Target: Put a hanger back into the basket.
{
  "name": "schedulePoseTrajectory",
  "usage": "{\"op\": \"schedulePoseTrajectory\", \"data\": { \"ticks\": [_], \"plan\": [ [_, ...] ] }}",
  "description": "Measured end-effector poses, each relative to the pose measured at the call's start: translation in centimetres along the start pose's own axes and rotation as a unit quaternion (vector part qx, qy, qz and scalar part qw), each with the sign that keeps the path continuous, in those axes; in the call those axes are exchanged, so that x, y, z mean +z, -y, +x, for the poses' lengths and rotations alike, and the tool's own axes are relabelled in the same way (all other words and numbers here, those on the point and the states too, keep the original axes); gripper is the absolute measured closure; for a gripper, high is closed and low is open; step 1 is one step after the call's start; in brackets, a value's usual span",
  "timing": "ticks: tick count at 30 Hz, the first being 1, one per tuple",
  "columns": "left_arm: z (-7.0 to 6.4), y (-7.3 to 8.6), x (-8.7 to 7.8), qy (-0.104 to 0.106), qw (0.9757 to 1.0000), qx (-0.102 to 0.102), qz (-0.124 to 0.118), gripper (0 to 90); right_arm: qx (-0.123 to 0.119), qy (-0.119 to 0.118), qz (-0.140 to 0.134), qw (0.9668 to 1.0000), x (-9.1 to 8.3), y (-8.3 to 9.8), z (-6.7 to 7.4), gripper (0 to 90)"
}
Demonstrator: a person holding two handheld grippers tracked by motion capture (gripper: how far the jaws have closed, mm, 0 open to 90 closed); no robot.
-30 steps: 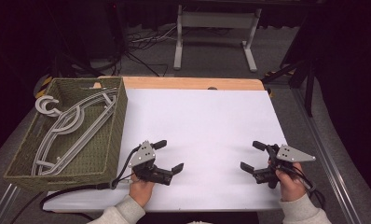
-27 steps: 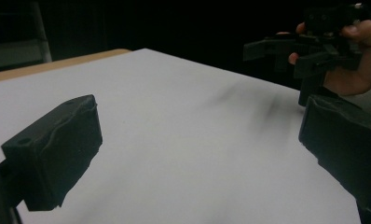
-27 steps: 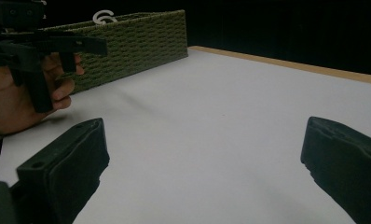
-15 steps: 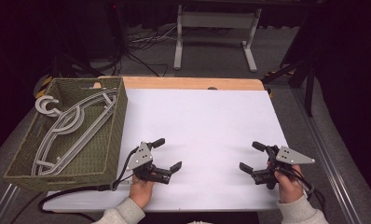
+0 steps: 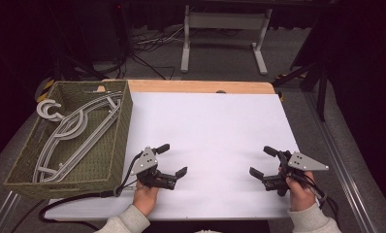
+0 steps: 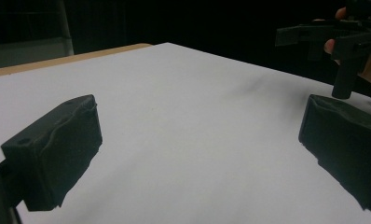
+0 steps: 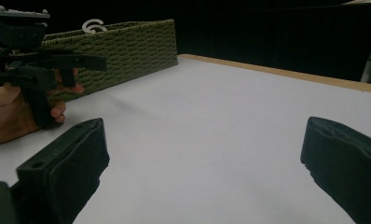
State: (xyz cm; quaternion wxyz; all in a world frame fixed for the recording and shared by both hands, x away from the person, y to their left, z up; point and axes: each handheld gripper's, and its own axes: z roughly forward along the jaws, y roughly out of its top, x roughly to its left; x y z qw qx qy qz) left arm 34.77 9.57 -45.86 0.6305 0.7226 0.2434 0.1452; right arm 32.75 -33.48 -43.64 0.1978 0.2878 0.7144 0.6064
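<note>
Both your grippers sit low over the white table near its front edge, empty. Left gripper has jaws spread wide, holding nothing; same for right gripper, wide and empty. In each gripper view the 2 black jaws frame bare white surface.

Nearest work item: the grey hangers, a small stack lying flat inside the green woven basket at the table's left, just beside your left gripper. Exact count is hard to tell. Their long axis runs diagonally, from the basket's near-left corner toward its far-right corner, with the hooks poking over the far-left rim.

Likely light, stiff plastic, smooth and a bit slippery, and they may snag each other when lifted. Grab 1 by the straight bar or shoulder arm, not the hook. Basket wall will crowd a wide jaw approach, so come in from above.
</note>
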Motion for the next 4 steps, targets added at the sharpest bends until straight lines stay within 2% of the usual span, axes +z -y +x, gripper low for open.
{"op": "schedulePoseTrajectory", "data": {
  "ticks": [4],
  "plan": [
    [-0.02,-0.03,-0.01,0.002,1.0,0.001,-0.001,0.0,0.0,0.001,0.001,1.0,-0.02,-0.03,-0.04,1.4]
  ]
}}
